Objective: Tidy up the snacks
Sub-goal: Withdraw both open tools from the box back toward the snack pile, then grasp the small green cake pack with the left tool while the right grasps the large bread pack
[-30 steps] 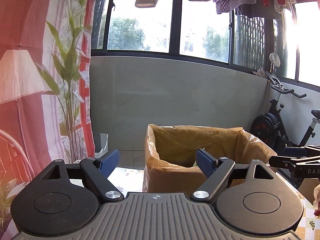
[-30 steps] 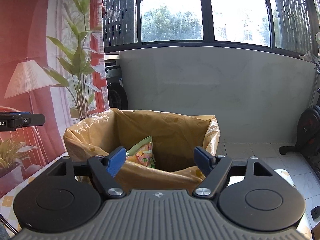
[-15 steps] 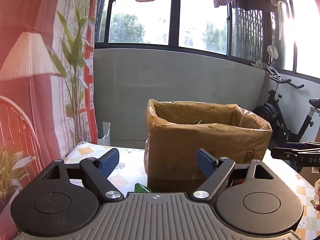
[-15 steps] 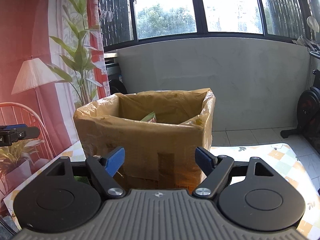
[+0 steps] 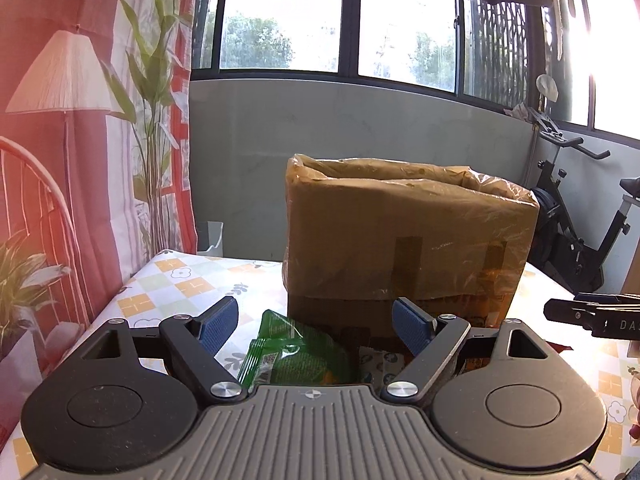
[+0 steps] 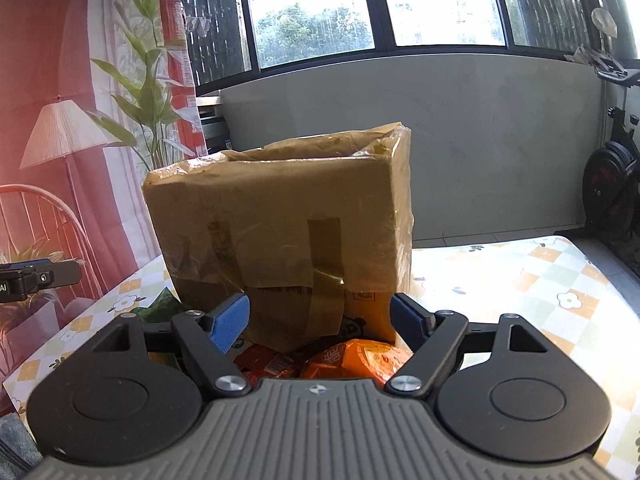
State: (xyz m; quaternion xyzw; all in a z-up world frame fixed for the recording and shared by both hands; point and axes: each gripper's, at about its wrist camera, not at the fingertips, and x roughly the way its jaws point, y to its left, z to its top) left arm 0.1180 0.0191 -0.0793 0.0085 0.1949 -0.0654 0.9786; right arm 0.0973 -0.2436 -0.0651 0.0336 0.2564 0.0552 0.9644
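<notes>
A cardboard box lined with clear plastic (image 5: 408, 240) (image 6: 280, 224) stands on the checked tablecloth. My left gripper (image 5: 316, 326) is open, low over a green snack bag (image 5: 292, 356) lying in front of the box; its blue pads do not touch the bag. Open too, my right gripper (image 6: 320, 322) hovers over an orange snack packet (image 6: 356, 360) and a red packet (image 6: 268, 364) at the foot of the box, nothing pressed between its pads. The other gripper's tip shows at the right edge of the left wrist view (image 5: 592, 318) and at the left edge of the right wrist view (image 6: 36, 280).
The tablecloth (image 6: 520, 288) runs out to the right of the box. An exercise bike (image 5: 576, 216) stands beyond the table's right side. A curtain with a printed lamp and plants (image 5: 80, 140) hangs on the left. A low grey wall (image 6: 480, 140) lies under the windows behind.
Both grippers have sunk from above the box's open top to table level in front of it. The box's inside has dropped out of sight and the snack packets have come into view.
</notes>
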